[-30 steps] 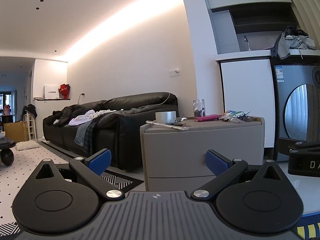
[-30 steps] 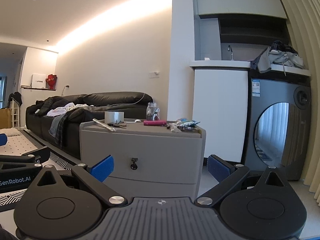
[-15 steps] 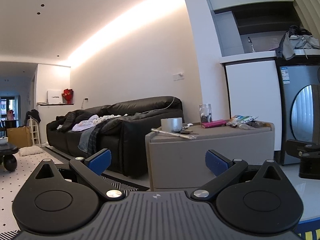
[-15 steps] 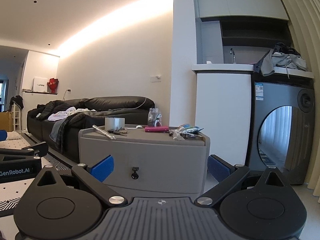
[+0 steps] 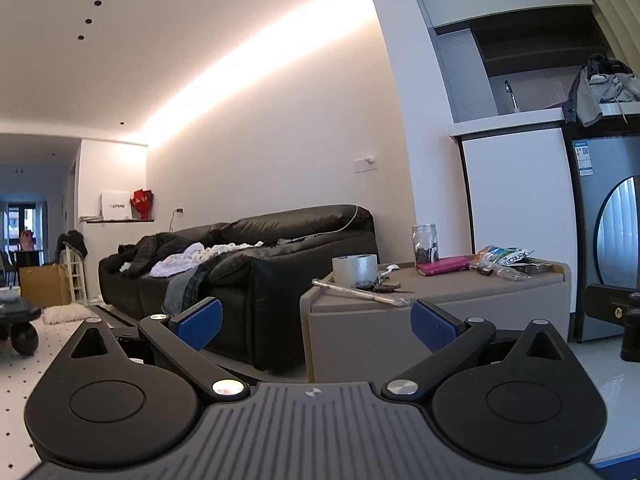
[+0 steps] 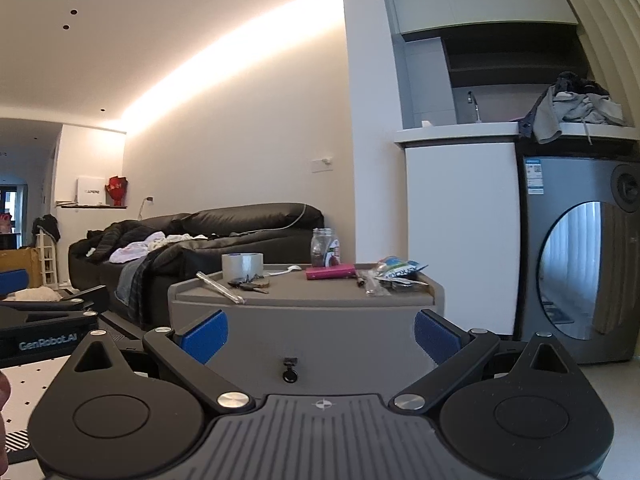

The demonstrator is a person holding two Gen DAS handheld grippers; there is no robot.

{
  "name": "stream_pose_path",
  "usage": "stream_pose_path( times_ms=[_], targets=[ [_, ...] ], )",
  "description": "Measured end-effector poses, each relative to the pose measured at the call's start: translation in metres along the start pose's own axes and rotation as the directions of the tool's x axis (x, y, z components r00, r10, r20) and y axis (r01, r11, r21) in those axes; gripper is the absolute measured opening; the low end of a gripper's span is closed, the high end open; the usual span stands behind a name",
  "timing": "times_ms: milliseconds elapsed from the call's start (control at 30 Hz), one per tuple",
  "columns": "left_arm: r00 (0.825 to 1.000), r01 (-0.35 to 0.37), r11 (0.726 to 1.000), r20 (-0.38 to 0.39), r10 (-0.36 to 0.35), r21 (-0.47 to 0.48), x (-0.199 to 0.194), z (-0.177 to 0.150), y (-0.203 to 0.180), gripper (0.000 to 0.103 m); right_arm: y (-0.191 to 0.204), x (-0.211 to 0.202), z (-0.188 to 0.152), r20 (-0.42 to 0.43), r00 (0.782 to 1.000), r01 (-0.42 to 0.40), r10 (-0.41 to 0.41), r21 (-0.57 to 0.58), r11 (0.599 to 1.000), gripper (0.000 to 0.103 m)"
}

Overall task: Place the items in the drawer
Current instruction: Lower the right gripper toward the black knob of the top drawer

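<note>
Left gripper [image 5: 316,320]: fingers spread wide, blue pads facing each other, nothing between them. It is held clear of the cabinet and aimed at its left front corner.
Right gripper [image 6: 320,334]: fingers likewise wide apart and empty, aimed square at the cabinet front. Its edge shows at the right margin of the left wrist view.
Cabinet [image 6: 344,336]: grey, low, standing on the floor between the sofa and the white counter.
Drawer [image 6: 320,354]: closed; a small dark key lock [image 6: 289,372] sits at the centre of its front, between the right gripper's fingers in that view.
Tape [image 6: 242,265]: grey roll, upright, at the rear left of the cabinet top.
Rod [image 6: 220,287]: slim metal piece, lying diagonally over the front left corner of the top.
Keys [image 6: 248,283]: dark bunch, just in front of the tape.
Jar [image 6: 325,247]: clear glass, upright at the rear centre, dark contents at the bottom.
Case [image 6: 330,271]: pink, flat, lying just in front of the jar.
Packets [image 6: 398,272]: crumpled foil and clear wrappers at the right end of the top.
Sofa [image 5: 280,280]: black leather, left of the cabinet, with clothes heaped on it.
Washer [image 6: 580,260]: grey, round door, right of the counter, with clothes piled on top.
</note>
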State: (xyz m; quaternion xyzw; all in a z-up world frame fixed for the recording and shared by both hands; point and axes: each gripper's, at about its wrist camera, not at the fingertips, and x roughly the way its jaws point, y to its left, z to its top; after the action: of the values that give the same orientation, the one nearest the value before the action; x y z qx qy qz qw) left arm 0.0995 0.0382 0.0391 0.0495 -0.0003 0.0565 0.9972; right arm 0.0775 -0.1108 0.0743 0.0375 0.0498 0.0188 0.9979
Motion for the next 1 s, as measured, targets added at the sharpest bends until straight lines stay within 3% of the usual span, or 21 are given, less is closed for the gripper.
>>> stream_pose_path(
  times_ms=[767, 1000],
  targets=[
    [0.996, 0.07, 0.997, -0.048, -0.069, 0.018, 0.072, -0.002, -0.014, 0.103, 0.003, 0.026, 0.004, 0.0, 1.0, 0.021, -0.021, -0.042, 0.999, 0.101],
    [0.993, 0.095, 0.995, -0.068, -0.098, -0.038, 0.093, 0.0, -0.013, 0.103, 0.009, 0.036, -0.004, -0.032, 0.999, 0.019, -0.021, -0.06, 0.998, 0.101]
  ],
)
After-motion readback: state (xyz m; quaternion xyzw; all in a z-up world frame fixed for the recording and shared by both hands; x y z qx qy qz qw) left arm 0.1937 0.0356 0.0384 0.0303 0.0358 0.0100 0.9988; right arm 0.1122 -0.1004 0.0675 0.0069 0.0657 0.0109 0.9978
